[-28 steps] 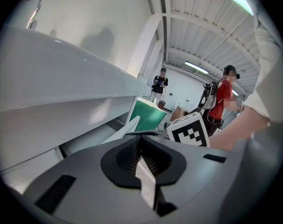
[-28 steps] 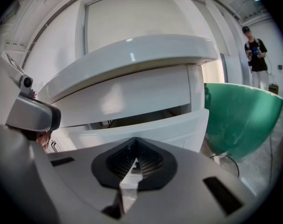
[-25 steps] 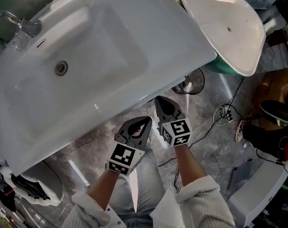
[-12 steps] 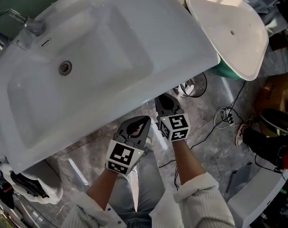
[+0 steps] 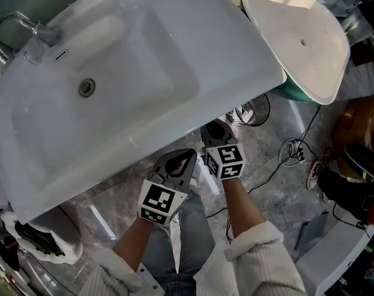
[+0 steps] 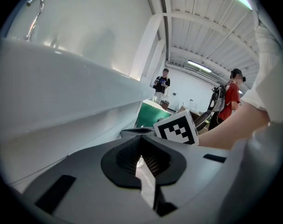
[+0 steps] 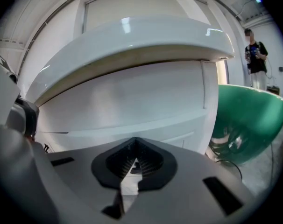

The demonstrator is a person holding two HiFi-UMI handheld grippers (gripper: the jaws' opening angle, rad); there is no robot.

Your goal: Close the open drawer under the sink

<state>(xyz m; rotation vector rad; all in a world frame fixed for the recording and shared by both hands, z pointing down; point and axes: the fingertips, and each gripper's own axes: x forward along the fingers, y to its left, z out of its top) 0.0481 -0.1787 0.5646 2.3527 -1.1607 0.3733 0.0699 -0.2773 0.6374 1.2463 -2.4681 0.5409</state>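
The white sink [image 5: 144, 36] fills the head view and hides the cabinet below it. In the right gripper view the white drawer front [image 7: 132, 101] stands under the sink's rim [image 7: 132, 36], with a lower panel edge [image 7: 146, 127] jutting out a little just ahead of the jaws. My right gripper [image 5: 213, 128] [image 7: 134, 164] is shut and empty, its tips under the sink's front edge. My left gripper [image 5: 187, 155] [image 6: 140, 160] is shut and empty beside it, slightly further back, pointing along the sink's underside [image 6: 62, 101].
A white basin with a green underside [image 5: 298, 36] [image 7: 249, 120] sits to the right of the cabinet. Cables [image 5: 286, 147] lie on the marble floor. A tap [image 5: 14, 29] stands at the sink's back left. Two people [image 6: 161, 83] [image 6: 230, 90] stand far off.
The right gripper has edged forward toward the cabinet under the sink. The left gripper has barely moved. Both stay shut.
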